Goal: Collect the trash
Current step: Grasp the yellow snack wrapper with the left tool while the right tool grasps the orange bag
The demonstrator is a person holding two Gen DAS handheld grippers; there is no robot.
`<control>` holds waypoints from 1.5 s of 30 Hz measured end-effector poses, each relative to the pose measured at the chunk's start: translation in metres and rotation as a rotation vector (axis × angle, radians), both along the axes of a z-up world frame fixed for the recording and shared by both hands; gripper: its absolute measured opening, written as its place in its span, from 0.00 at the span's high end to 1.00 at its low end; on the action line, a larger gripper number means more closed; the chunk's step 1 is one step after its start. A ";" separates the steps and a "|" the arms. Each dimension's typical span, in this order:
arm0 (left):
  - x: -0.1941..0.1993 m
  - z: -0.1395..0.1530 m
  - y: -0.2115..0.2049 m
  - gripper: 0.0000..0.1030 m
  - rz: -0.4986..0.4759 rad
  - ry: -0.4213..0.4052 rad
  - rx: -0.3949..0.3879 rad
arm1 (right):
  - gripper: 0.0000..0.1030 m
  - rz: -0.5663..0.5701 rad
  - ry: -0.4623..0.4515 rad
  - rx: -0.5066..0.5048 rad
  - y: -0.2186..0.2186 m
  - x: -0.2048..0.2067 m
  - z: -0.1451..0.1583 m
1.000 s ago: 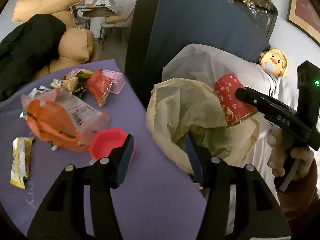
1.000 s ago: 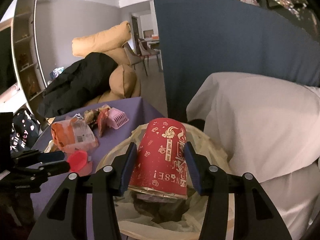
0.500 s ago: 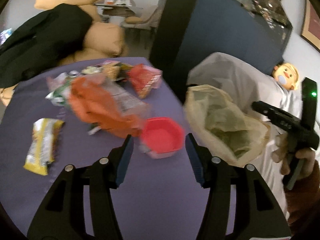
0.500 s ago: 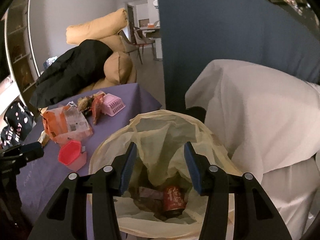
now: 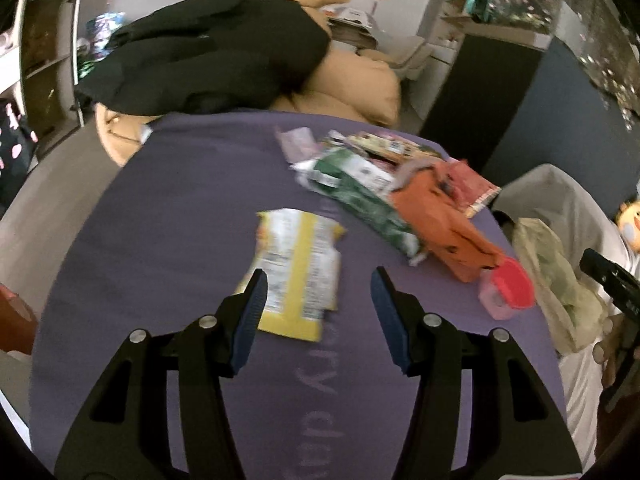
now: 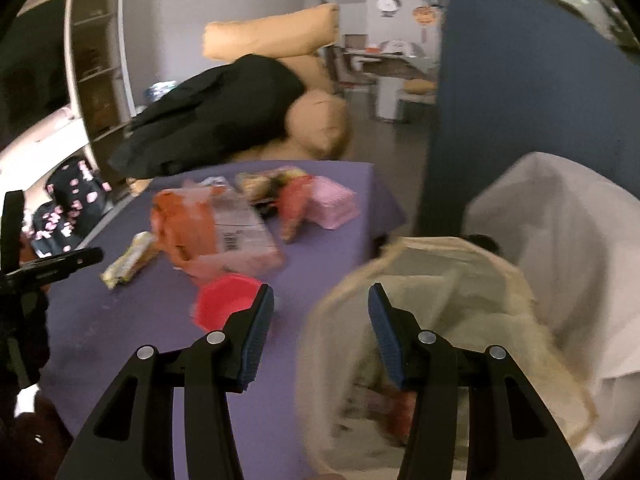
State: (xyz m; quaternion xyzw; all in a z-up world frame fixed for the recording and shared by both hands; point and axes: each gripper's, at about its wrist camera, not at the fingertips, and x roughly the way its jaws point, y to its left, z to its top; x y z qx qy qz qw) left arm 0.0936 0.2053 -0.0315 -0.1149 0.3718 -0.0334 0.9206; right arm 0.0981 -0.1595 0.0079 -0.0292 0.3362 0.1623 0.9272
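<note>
Both tools open and empty over the trash.
My left tool (image 5: 316, 292) hovers spread above the yellow wrapper (image 5: 298, 270) on the purple worktop (image 5: 168, 216); my right tool (image 6: 320, 308) gapes between red cup (image 6: 226, 298) and trash bag (image 6: 448, 280).

Tan cushions (image 6: 276, 36) beside blue partition (image 6: 500, 92)

left wrist view: angled down over purple table (image 5: 168, 216), close
right wrist view: table edge, trash bag (image 6: 448, 280)
shared: red cup (image 5: 510, 286), orange wrapper (image 6: 182, 226)
</note>
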 end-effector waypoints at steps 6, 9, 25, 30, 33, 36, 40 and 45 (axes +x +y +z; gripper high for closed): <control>-0.003 -0.009 0.027 0.50 0.038 0.005 -0.045 | 0.44 0.129 0.106 -0.035 0.060 0.016 -0.013; -0.005 -0.014 0.033 0.50 0.031 0.009 -0.062 | 0.44 0.149 0.079 -0.118 0.092 0.019 -0.016; -0.005 -0.028 0.057 0.49 0.020 0.034 -0.117 | 0.46 0.234 0.152 -0.274 0.199 0.092 -0.035; -0.003 -0.032 0.057 0.49 -0.008 0.041 -0.133 | 0.83 0.237 0.173 -0.214 0.190 0.096 -0.029; 0.005 -0.034 0.054 0.49 -0.023 0.056 -0.145 | 0.89 0.202 0.120 -0.202 0.177 0.089 -0.011; 0.016 -0.035 0.046 0.49 -0.032 0.064 -0.129 | 0.91 0.187 0.096 -0.151 0.164 0.084 0.011; 0.030 -0.035 0.034 0.49 -0.039 0.070 -0.107 | 0.91 0.163 0.045 -0.127 0.150 0.076 0.040; 0.045 -0.037 0.021 0.49 -0.043 0.081 -0.053 | 0.91 0.147 0.025 -0.109 0.136 0.074 0.055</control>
